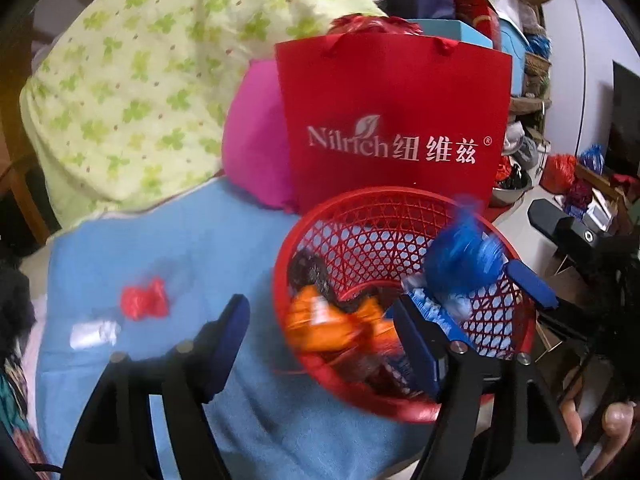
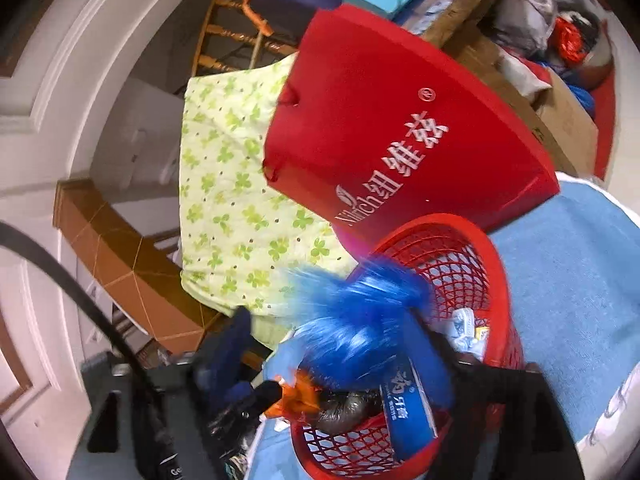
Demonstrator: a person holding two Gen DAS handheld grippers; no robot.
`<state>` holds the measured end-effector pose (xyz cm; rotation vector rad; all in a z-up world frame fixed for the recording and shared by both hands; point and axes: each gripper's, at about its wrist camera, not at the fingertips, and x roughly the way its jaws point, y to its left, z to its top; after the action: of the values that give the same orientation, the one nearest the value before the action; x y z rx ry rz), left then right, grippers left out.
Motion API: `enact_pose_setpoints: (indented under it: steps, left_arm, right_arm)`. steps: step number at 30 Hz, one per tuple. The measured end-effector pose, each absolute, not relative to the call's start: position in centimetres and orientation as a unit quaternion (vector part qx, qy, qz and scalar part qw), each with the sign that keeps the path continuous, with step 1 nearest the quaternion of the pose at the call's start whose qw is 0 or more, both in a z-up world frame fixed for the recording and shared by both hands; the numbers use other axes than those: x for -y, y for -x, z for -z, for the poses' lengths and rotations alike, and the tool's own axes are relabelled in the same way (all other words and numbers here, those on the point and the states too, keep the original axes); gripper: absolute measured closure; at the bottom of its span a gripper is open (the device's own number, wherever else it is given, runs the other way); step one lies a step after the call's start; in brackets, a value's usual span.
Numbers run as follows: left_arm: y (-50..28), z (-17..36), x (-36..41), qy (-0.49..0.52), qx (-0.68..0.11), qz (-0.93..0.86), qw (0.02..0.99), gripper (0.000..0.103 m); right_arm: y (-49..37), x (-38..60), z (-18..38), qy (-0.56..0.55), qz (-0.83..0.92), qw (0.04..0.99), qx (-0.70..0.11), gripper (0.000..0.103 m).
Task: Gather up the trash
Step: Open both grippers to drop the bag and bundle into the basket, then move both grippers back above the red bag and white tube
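A red mesh basket [image 1: 360, 216] stands on a blue towel and holds orange, black and blue wrappers. A crumpled blue plastic bag [image 1: 464, 256] hangs over its right rim, blurred by motion. My right gripper [image 1: 468, 300] is seen in the left wrist view beside that bag, jaws apart. In the right wrist view the blue bag [image 2: 360, 320] lies between the right gripper [image 2: 344, 344] fingers over the basket [image 2: 500, 280]. My left gripper [image 1: 320, 344] is open, its right finger inside the basket. A red scrap [image 1: 144, 298] and a white scrap [image 1: 94, 332] lie on the towel [image 1: 200, 240].
A red Nilrich paper bag [image 1: 392, 120] stands right behind the basket, with a pink cushion [image 1: 252, 140] and a green-patterned quilt [image 1: 132, 80] to its left. Clutter and boxes fill the right side. A wooden chair [image 2: 236, 28] stands behind the quilt.
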<state>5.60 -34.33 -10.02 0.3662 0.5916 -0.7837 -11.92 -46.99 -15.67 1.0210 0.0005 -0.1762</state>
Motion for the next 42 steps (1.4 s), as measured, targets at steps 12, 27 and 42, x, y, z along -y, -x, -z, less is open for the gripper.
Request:
enact_pose_setpoints:
  steps: [12, 27, 42]
  left_arm:
    - [-6.2, 10.4, 25.5, -0.14, -0.285, 0.334, 0.888, 0.028]
    - [-9.5, 10.1, 13.0, -0.122, -0.278, 0.148, 0.941, 0.028]
    - [-9.8, 9.9, 8.0, -0.118, -0.267, 0.1, 0.951, 0.028]
  right_arm:
    - [11.0, 44.3, 13.8, -0.417, 0.088, 0.905, -0.009, 0.018]
    - [5.8, 32.9, 10.7, -0.212, 0.045, 0.974, -0.061, 0.018]
    - [-1.3, 24.1, 12.0, -0.151, -0.031, 0.976, -0.152, 0.018]
